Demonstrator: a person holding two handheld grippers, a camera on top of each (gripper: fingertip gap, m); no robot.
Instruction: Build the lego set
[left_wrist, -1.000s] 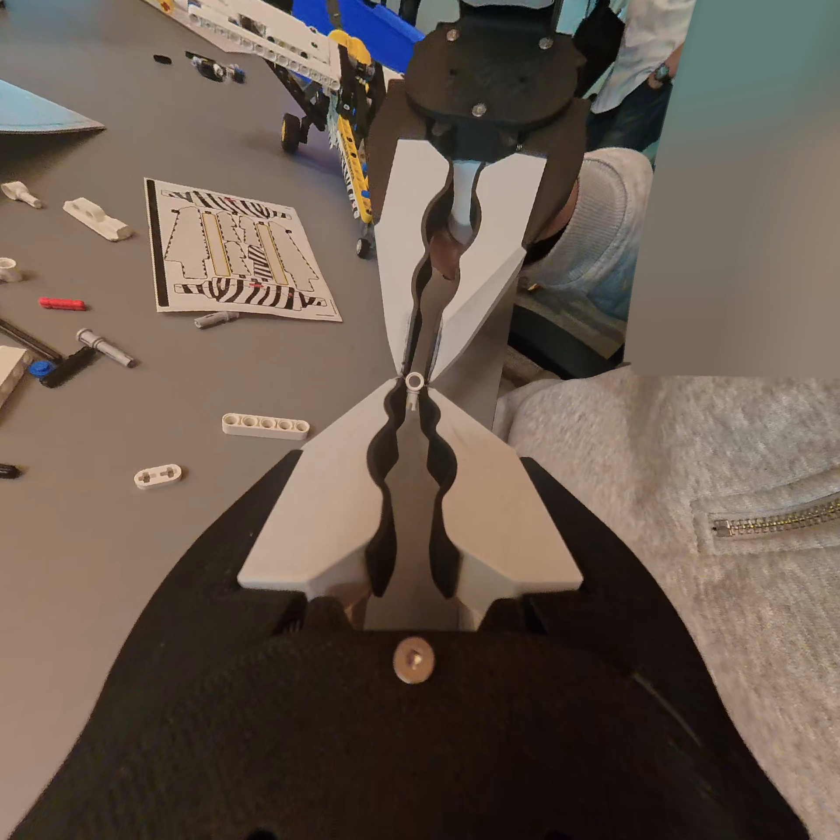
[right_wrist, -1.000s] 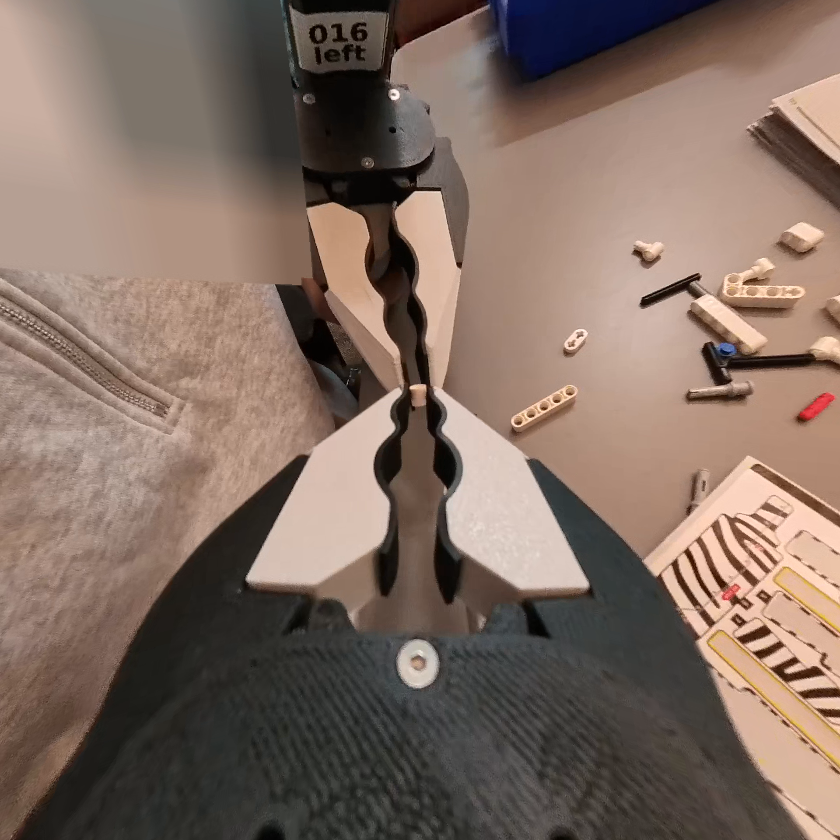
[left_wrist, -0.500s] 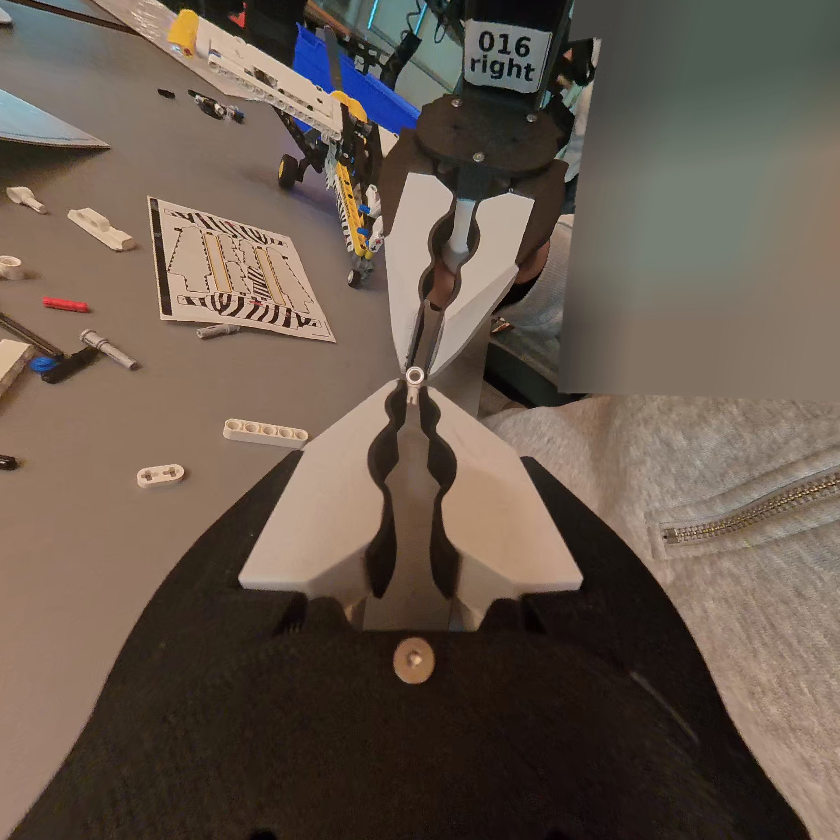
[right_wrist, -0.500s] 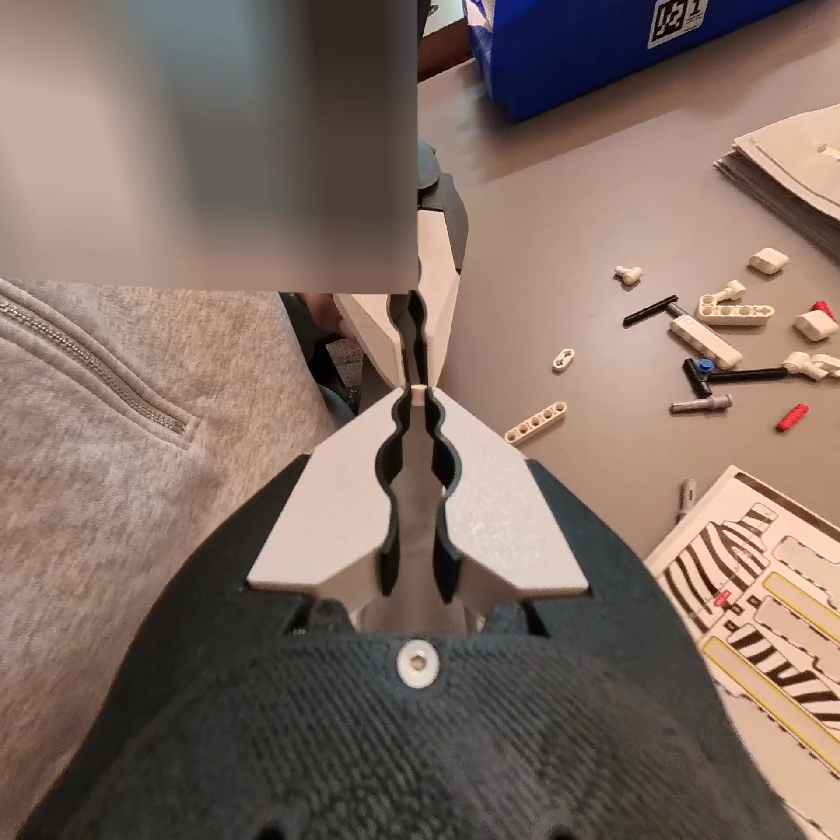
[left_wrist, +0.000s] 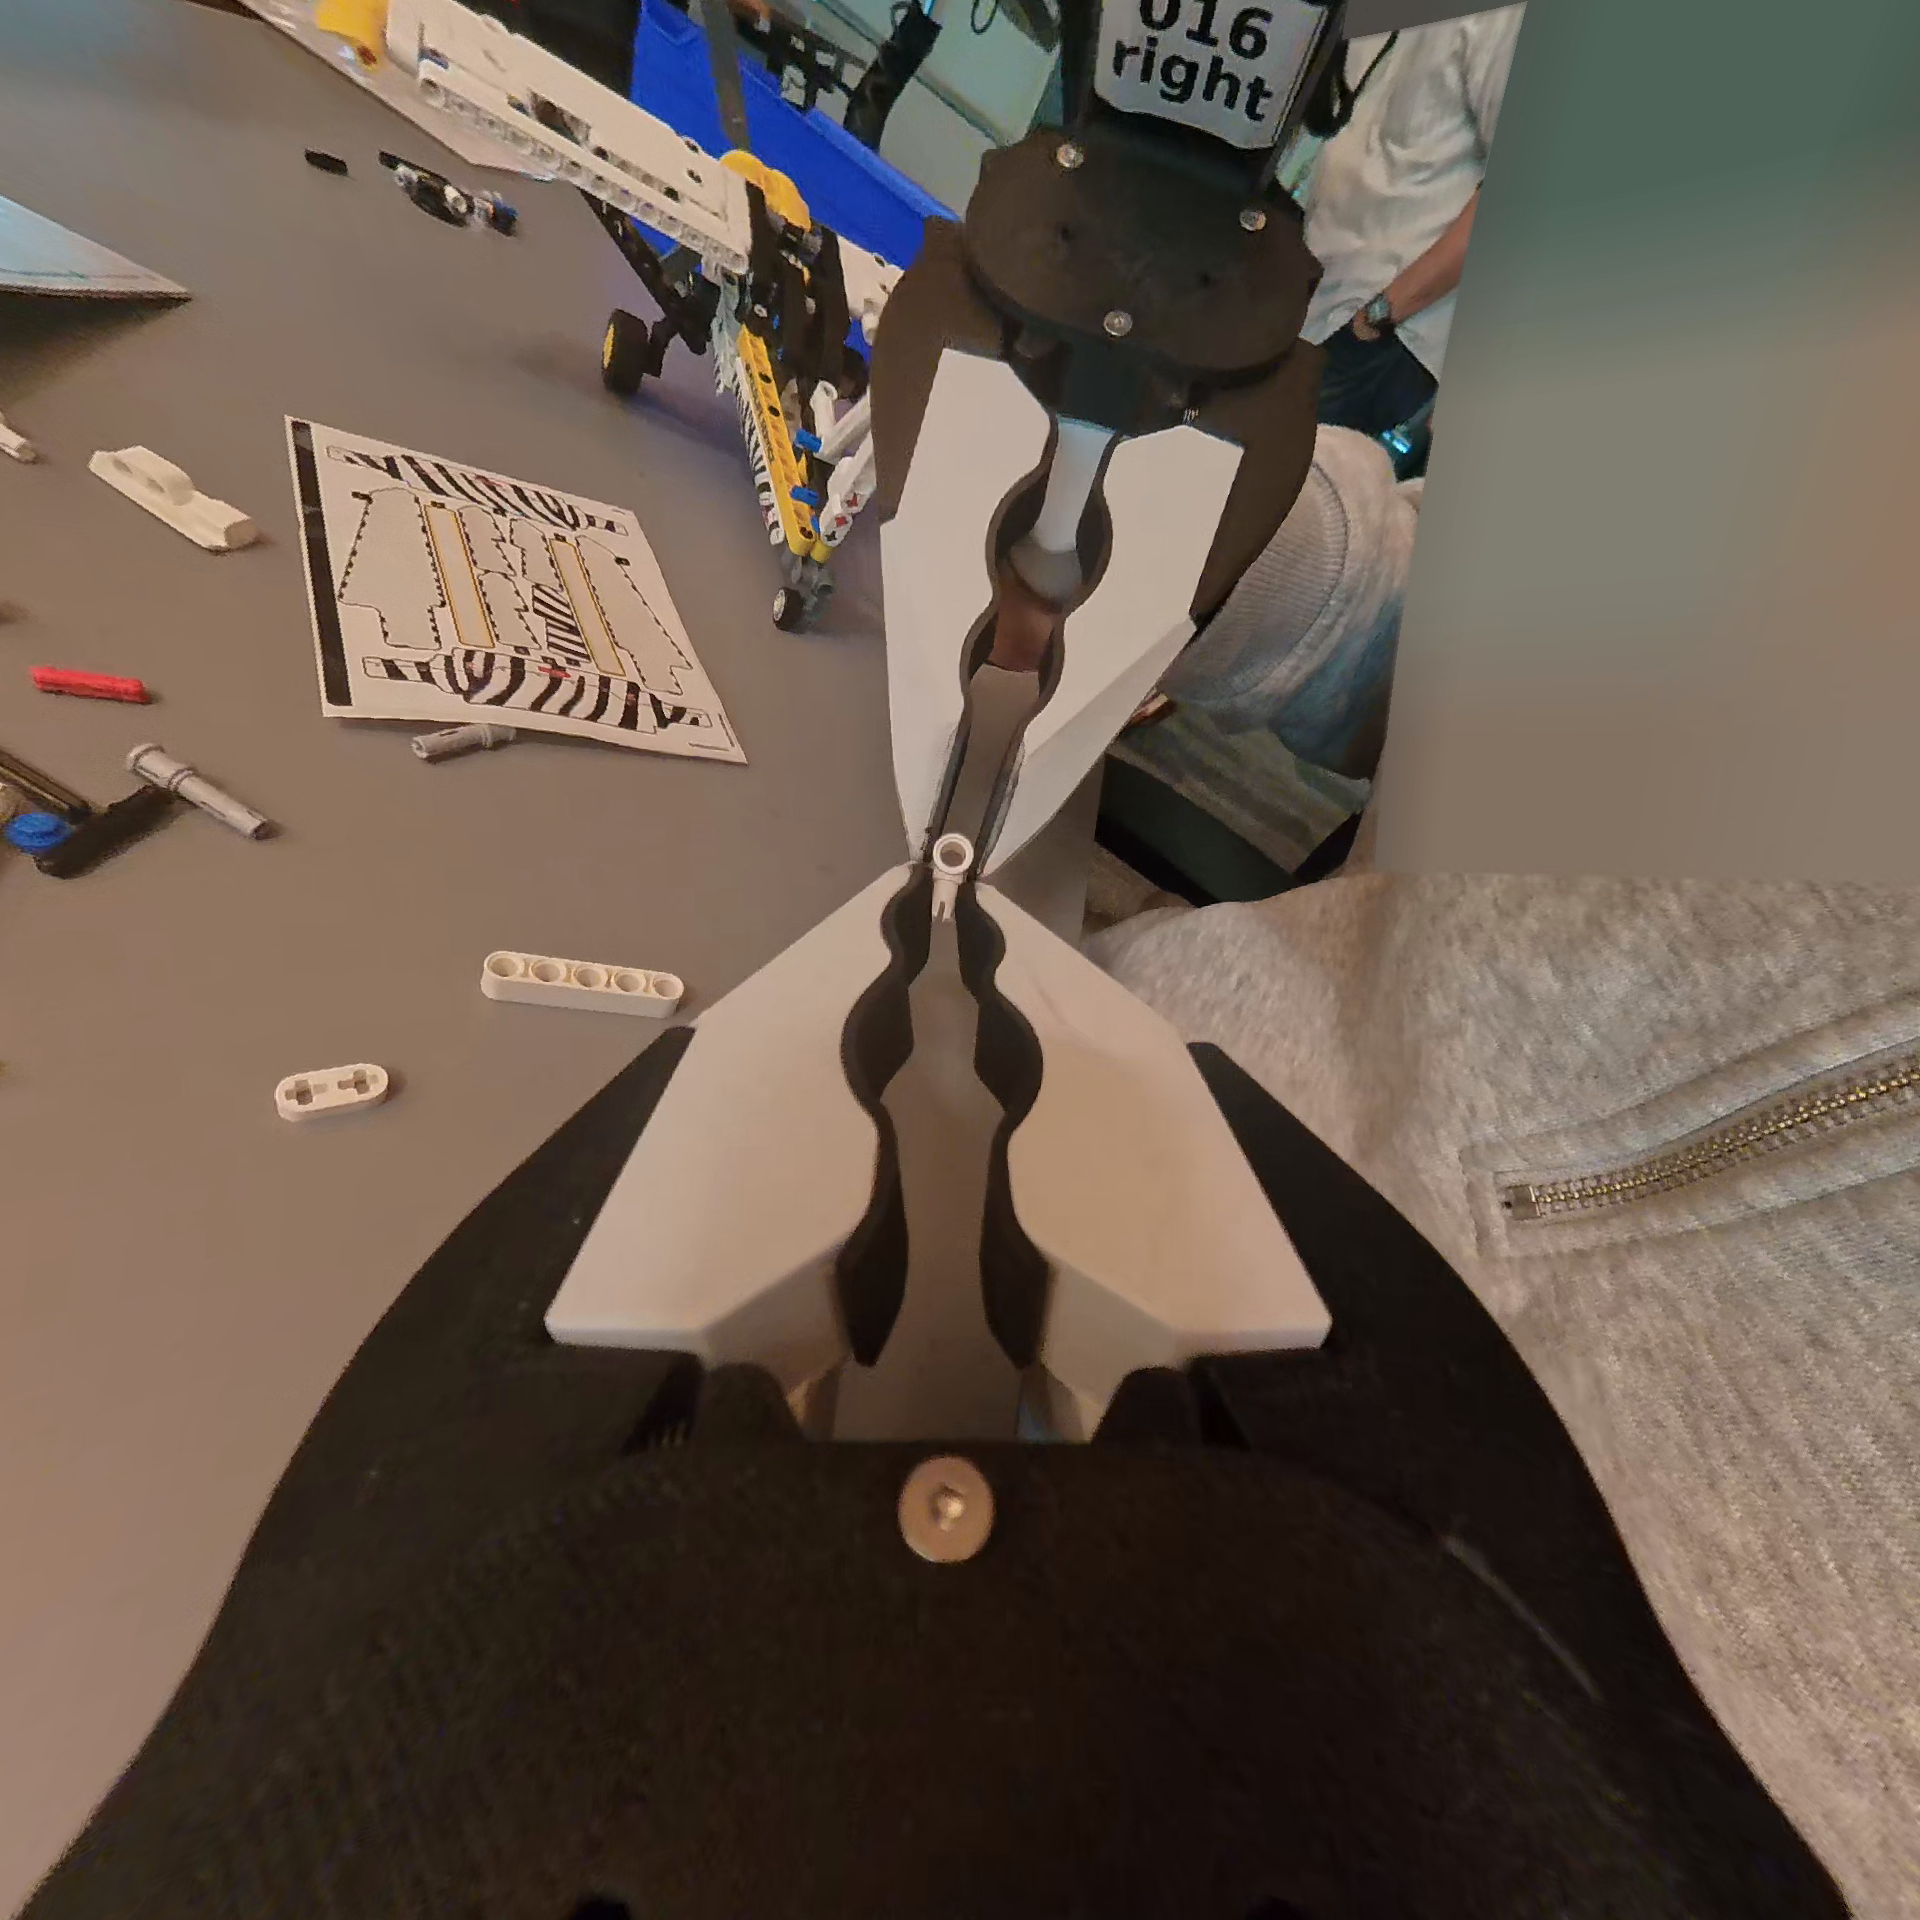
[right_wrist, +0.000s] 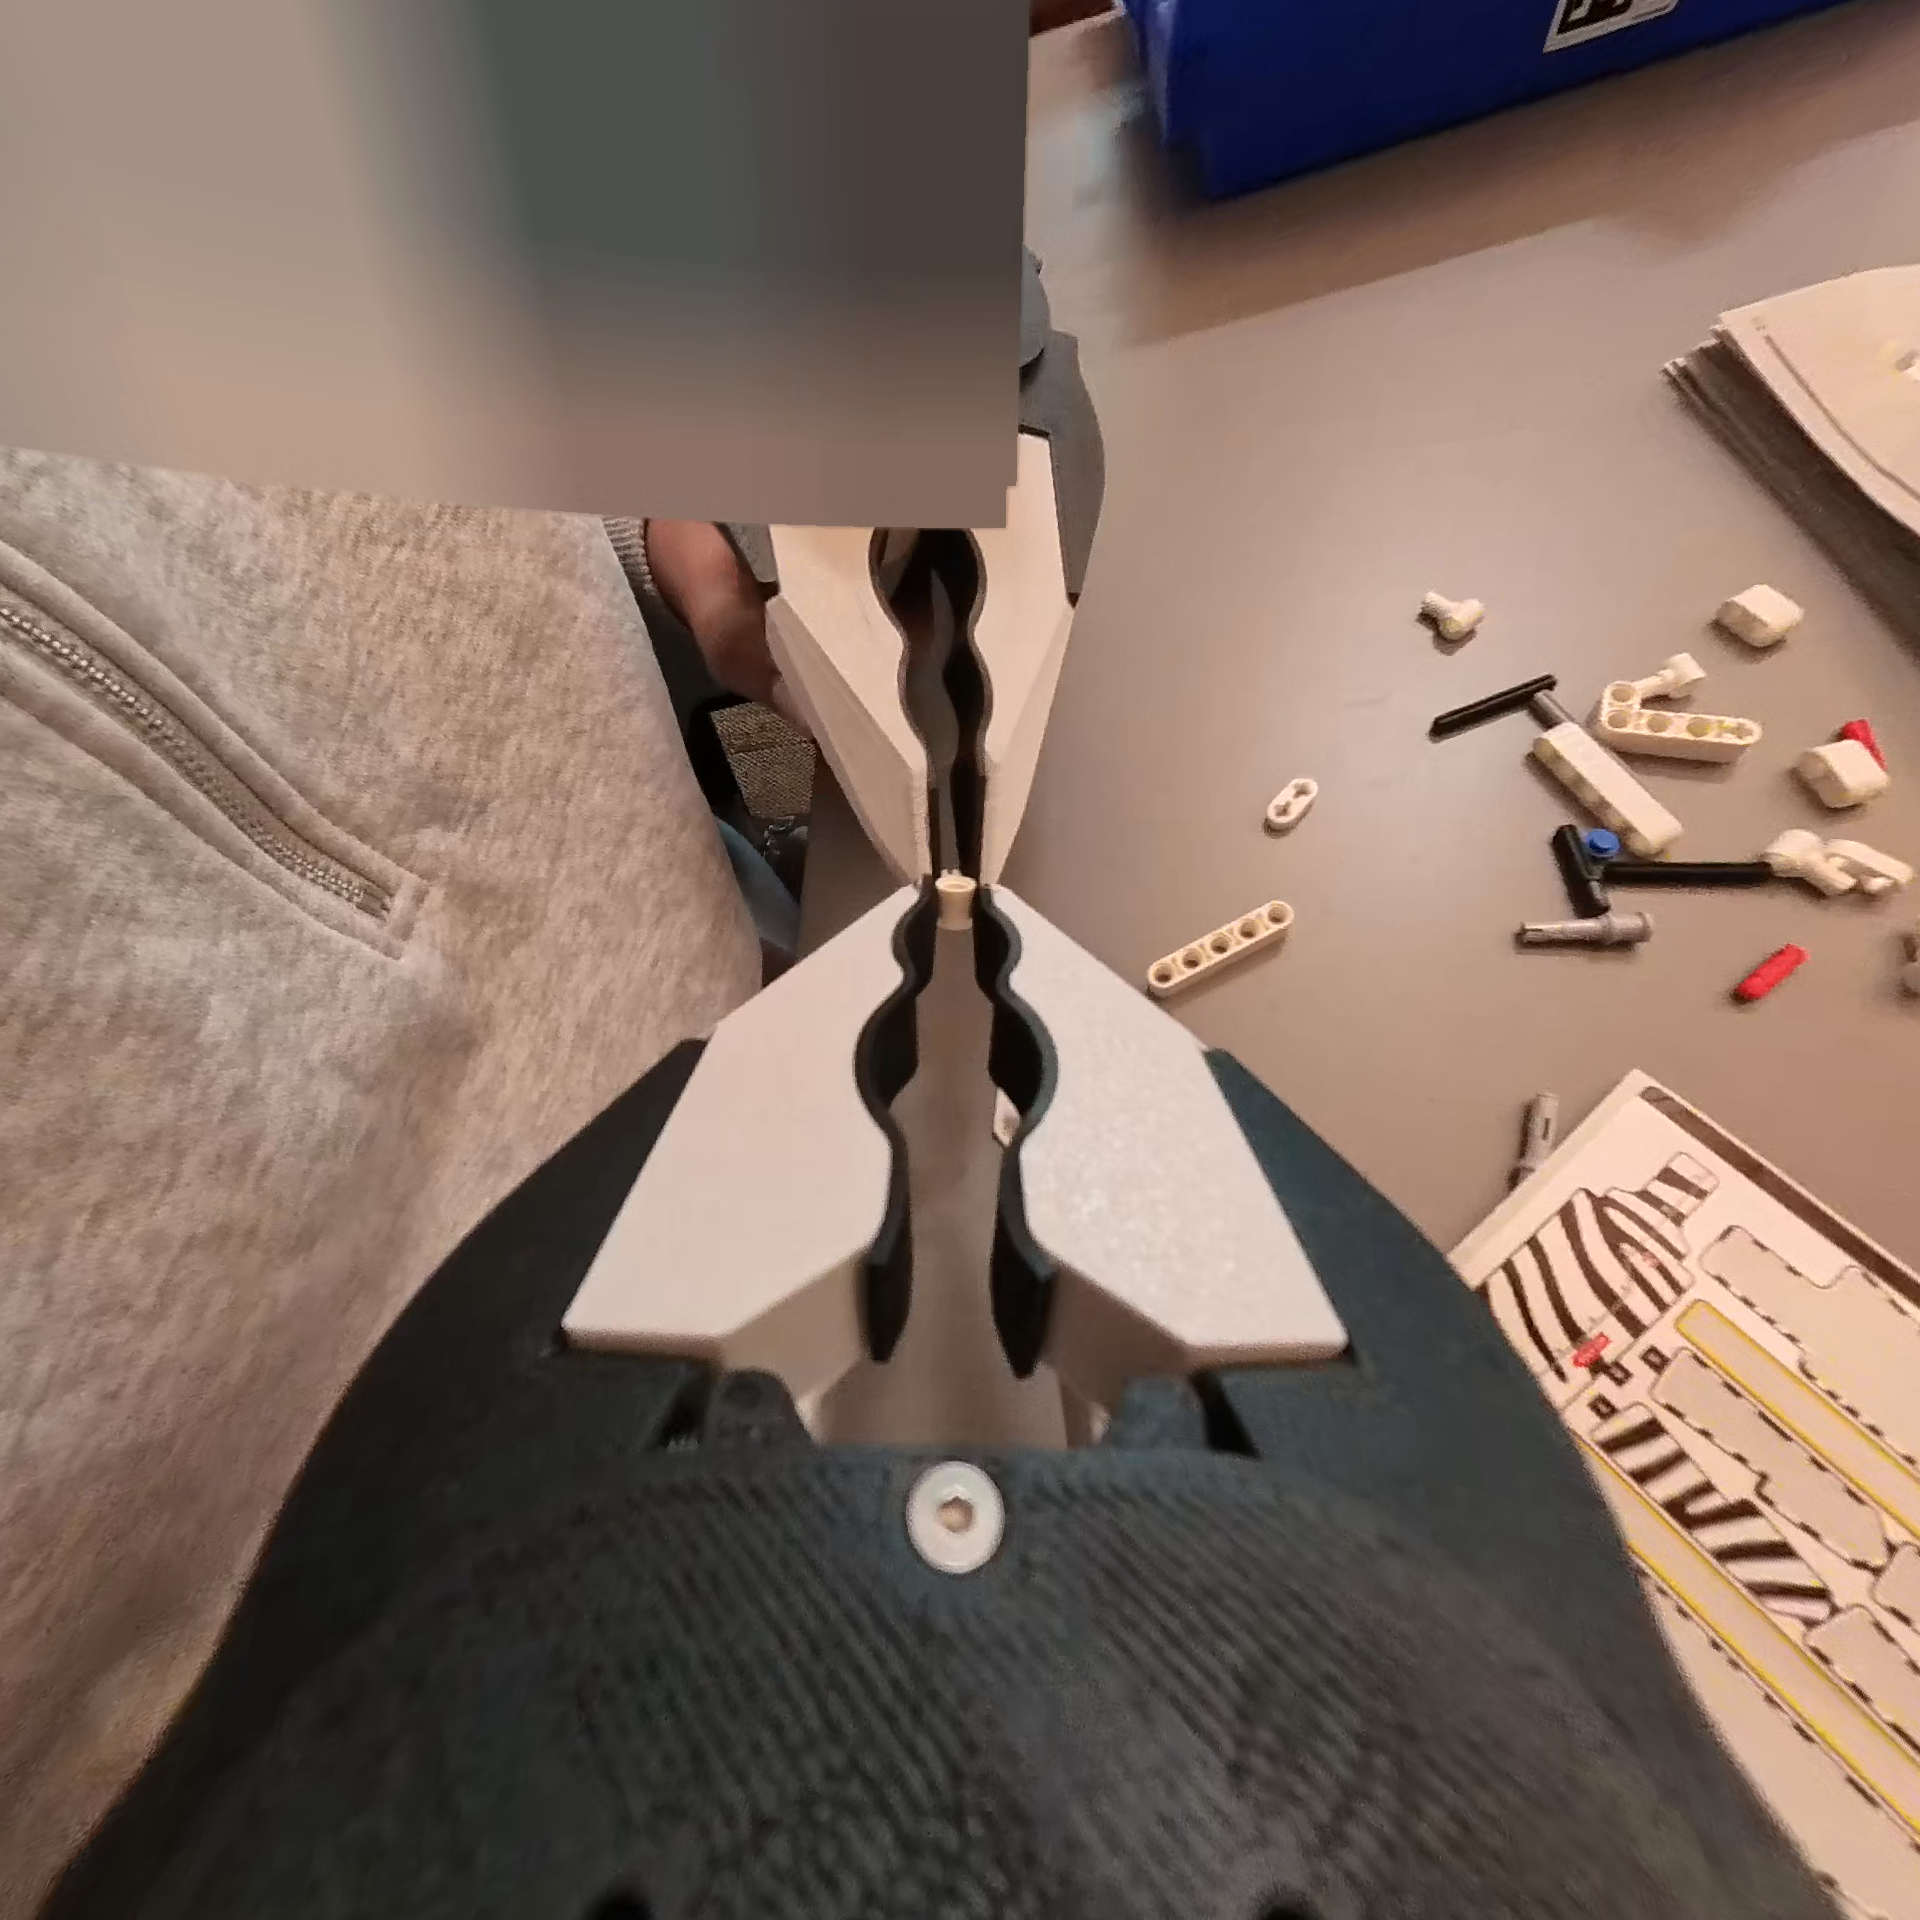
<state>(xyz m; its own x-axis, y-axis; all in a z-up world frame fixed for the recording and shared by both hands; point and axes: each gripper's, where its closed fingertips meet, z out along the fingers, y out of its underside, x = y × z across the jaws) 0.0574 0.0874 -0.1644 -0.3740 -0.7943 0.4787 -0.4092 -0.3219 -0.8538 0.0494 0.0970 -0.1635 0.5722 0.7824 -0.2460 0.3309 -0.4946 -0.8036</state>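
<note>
Left wrist view: over a matte grey table strewn with loose pieces, the left gripper pinches a small white ring-ended plastic connector at its fingertips, tip to tip with the right gripper; a zebra-striped sticker sheet and a white five-hole beam lie nearby. Right wrist view: the right gripper grips a small cream peg, beside a grey knit sweater.

Office-like workroom: grey table, blue bin, bystander.
</note>
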